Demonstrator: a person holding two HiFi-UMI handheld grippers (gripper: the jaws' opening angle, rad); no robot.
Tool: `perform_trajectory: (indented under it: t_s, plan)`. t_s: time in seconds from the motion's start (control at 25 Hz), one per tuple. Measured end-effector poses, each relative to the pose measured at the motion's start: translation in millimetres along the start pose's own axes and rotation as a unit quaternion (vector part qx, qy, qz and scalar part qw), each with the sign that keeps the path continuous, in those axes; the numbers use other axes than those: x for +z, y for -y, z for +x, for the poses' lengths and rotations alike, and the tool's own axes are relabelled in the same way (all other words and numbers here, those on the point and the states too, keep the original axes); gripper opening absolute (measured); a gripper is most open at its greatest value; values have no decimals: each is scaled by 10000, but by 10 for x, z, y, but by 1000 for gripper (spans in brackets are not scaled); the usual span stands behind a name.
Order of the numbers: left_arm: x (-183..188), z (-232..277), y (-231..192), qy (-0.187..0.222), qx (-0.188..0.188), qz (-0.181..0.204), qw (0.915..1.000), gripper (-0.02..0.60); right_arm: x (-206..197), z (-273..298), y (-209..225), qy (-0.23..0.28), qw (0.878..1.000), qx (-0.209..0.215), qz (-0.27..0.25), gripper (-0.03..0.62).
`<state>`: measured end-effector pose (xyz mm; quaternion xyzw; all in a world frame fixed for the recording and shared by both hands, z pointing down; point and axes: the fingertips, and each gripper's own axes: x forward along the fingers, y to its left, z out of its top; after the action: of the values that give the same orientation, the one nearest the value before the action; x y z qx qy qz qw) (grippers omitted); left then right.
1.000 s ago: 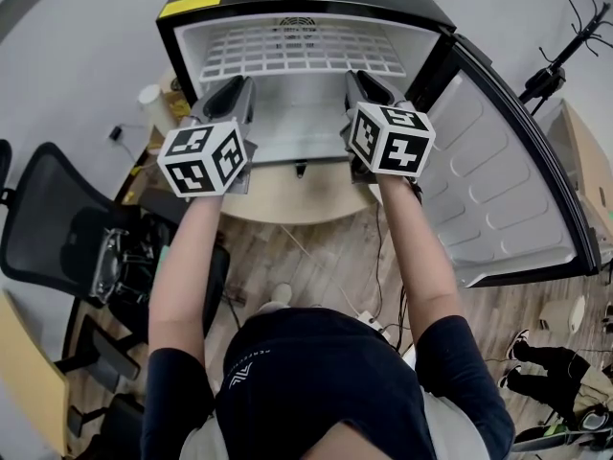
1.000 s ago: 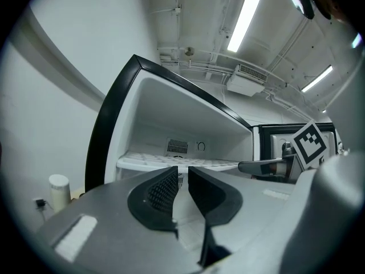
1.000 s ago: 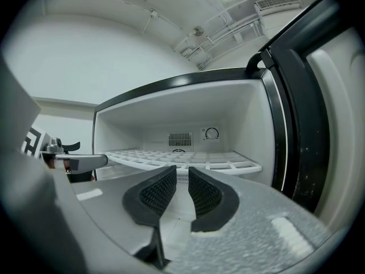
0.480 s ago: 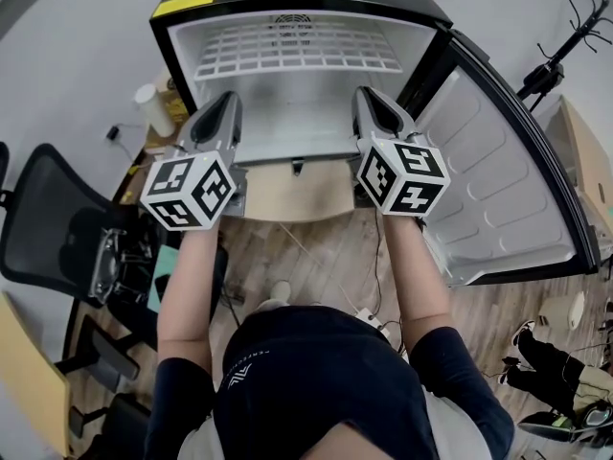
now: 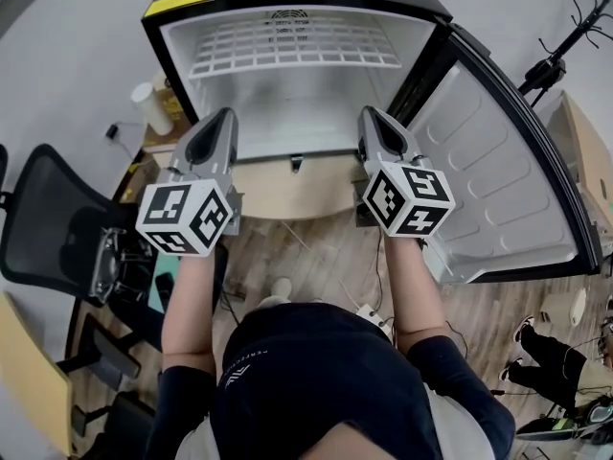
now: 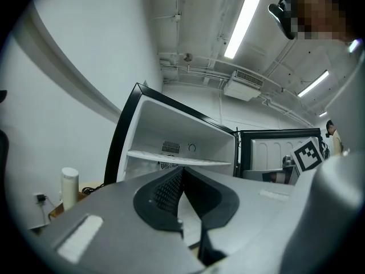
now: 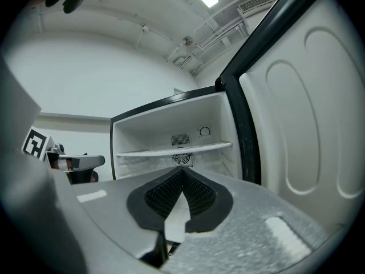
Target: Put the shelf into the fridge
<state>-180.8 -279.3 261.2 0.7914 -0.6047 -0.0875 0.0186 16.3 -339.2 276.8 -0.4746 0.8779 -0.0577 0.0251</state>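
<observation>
Head view: shelf (image 5: 292, 51) sits high inside the open fridge (image 5: 156, 54).
Left gripper (image 5: 223, 120) and right gripper (image 5: 373, 120) have just closed, jaws together, empty, clear of the shelf.

A wood-plank floor (image 5: 326, 247) is running across the middle of the head view, with cables (image 5: 378, 276) trailing over it. A black office chair (image 5: 43, 214) is standing at the left edge. A coat stand (image 5: 560, 56) is rising at the upper right against the pale wall (image 5: 67, 56). Ceiling strip lights (image 6: 242, 24) are glowing at the top of the left gripper view.
</observation>
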Motion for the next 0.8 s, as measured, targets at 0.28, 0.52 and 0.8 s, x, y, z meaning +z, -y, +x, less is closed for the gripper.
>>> perform_trajectory:
  t_s: [0.28,0.52,0.8]
  plan:
    - [-101,-141,-30,-89,71,-151,9998,3,-62,-145,-15,37,10000,-23,4,2]
    - [-104,-257,-85,-121,174,-158,9997,3,-103,-270,-6,47,9999,-3,129,2]
    - [-161,-310,-67,-213,149,-254,9993,3,-159,-345,-59,-49,9996,118,235,2]
